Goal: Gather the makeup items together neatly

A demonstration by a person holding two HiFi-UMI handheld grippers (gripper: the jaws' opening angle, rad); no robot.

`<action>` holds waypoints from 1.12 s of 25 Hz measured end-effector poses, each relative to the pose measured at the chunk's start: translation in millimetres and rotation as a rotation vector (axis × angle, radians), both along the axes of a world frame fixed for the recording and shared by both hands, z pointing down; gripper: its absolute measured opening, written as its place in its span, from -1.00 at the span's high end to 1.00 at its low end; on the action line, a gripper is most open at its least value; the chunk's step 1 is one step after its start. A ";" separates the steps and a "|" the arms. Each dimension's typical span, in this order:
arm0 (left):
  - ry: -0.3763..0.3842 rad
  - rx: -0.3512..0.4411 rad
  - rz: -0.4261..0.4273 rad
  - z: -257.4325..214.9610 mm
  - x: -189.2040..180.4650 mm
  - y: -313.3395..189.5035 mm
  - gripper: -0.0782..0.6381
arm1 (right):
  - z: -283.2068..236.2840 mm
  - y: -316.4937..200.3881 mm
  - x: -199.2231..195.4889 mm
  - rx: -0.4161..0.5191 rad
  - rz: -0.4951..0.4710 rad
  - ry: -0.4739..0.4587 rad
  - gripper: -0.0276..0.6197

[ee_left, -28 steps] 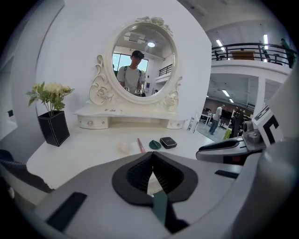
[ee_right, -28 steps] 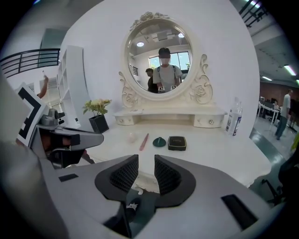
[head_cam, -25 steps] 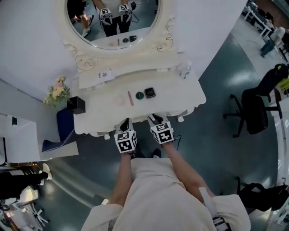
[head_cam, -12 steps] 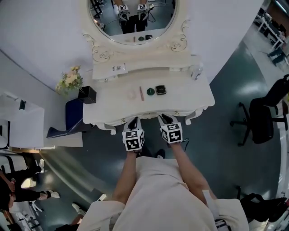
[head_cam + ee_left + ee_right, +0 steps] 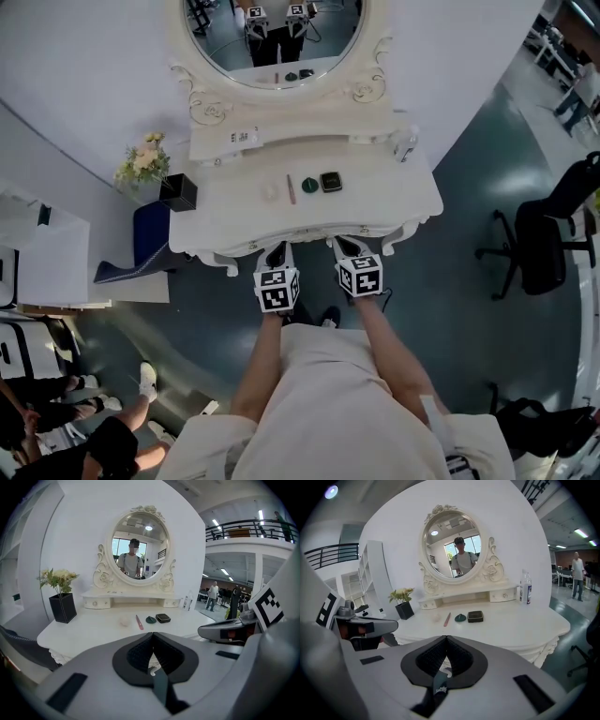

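Note:
Four makeup items lie in a row mid-table on the white dresser [image 5: 384, 202]: a pale round puff [image 5: 270, 191], a pink stick [image 5: 291, 188], a dark green round piece [image 5: 310, 185] and a black square compact [image 5: 330, 181]. My left gripper [image 5: 276, 255] and right gripper [image 5: 345, 247] hover side by side at the dresser's front edge, well short of the items. The left gripper [image 5: 152, 633] is shut and holds nothing. The right gripper [image 5: 446, 637] has just closed its jaws with nothing between them. From each gripper view the row lies ahead, with the compact [image 5: 163, 618] [image 5: 475, 616] at its right end.
An oval mirror [image 5: 272, 37] and a low drawer shelf [image 5: 300, 141] back the dresser. A black vase of flowers [image 5: 177, 191] stands at the left end and a clear bottle [image 5: 406, 145] at the back right. A blue seat [image 5: 141, 248] is on the left, an office chair [image 5: 539, 234] on the right.
The head view has shifted, so the dresser now sits further right and higher. Both grippers stay at the front edge. The makeup items have not moved. A person has walked in at lower left.

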State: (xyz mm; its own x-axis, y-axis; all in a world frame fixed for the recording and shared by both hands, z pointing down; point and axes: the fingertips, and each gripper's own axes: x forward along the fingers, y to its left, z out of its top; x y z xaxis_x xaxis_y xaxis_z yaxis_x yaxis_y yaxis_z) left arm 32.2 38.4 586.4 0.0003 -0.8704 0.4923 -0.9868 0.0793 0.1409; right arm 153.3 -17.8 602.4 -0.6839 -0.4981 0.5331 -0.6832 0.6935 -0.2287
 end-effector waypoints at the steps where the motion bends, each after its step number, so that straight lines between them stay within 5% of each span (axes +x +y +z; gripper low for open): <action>1: 0.002 -0.001 -0.001 0.6 0.8 0.9 0.74 | 0.3 -0.1 2.0 0.000 0.005 0.001 0.78; 28: 0.008 -0.007 -0.018 6.2 4.1 2.0 0.74 | 15.4 -2.8 12.0 -0.026 0.014 0.033 0.78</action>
State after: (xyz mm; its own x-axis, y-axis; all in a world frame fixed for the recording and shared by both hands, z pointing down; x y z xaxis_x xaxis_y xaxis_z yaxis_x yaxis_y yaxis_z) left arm 36.4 40.4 592.6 -0.0111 -0.8670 0.4982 -0.9842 0.0975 0.1478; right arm 165.3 -20.6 617.9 -0.6588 -0.4935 0.5679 -0.7005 0.6777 -0.2237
